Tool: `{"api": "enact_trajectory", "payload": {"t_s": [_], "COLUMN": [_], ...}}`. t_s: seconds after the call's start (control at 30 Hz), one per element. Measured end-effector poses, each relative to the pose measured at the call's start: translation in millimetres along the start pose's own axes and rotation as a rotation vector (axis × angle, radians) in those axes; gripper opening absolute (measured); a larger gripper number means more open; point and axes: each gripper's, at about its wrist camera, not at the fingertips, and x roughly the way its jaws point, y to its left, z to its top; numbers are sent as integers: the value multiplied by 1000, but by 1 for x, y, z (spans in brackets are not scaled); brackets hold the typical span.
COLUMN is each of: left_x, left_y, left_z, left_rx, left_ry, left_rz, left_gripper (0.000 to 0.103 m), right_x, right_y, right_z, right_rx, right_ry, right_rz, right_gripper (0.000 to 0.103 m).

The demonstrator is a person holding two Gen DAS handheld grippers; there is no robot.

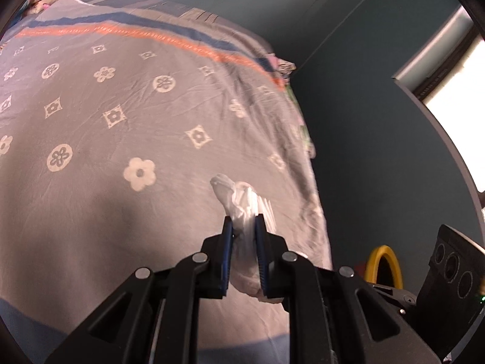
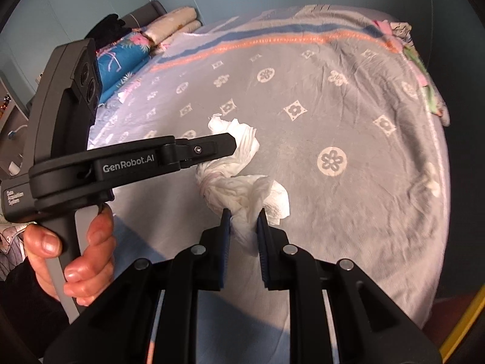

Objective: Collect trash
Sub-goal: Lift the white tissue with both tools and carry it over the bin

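Observation:
A crumpled white tissue (image 1: 242,206) is pinched between the blue pads of my left gripper (image 1: 245,223), held above the grey flower-patterned bedspread (image 1: 121,121). My right gripper (image 2: 245,215) is shut on another crumpled white tissue wad (image 2: 242,191) over the same bedspread (image 2: 333,106). In the right wrist view the left gripper (image 2: 233,144) comes in from the left, held by a bare hand (image 2: 75,248), with its tissue (image 2: 242,139) sticking out just beyond the right one's wad.
A yellow-rimmed bin (image 1: 383,265) stands on the floor right of the bed; its rim also shows at the right wrist view's lower right (image 2: 463,324). Folded pillows and a blue floral blanket (image 2: 127,57) lie at the bed's far left. A window (image 1: 454,106) is at the right.

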Motion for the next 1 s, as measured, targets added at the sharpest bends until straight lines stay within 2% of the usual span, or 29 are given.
{"api": "enact_trajectory", "payload": {"t_s": [0.23, 0.53, 0.8, 1.0], "left_x": [-39, -70, -83, -83], "left_y": [-37, -86, -134, -178], "left_z": [-30, -62, -77, -87], "left_rx": [37, 90, 135, 209], "left_ry": [-23, -62, -78, -83], "left_rz": [-40, -72, -135, -162], "left_gripper": [14, 14, 14, 14], "right_x": [-59, -132, -186, -221], "right_y": [4, -1, -14, -35], "right_z": [-30, -70, -94, -110], "right_rx": [16, 47, 78, 119], "right_ry": [-55, -143, -235, -297], "right_rz": [19, 32, 13, -10], "right_gripper": [16, 16, 16, 16]}}
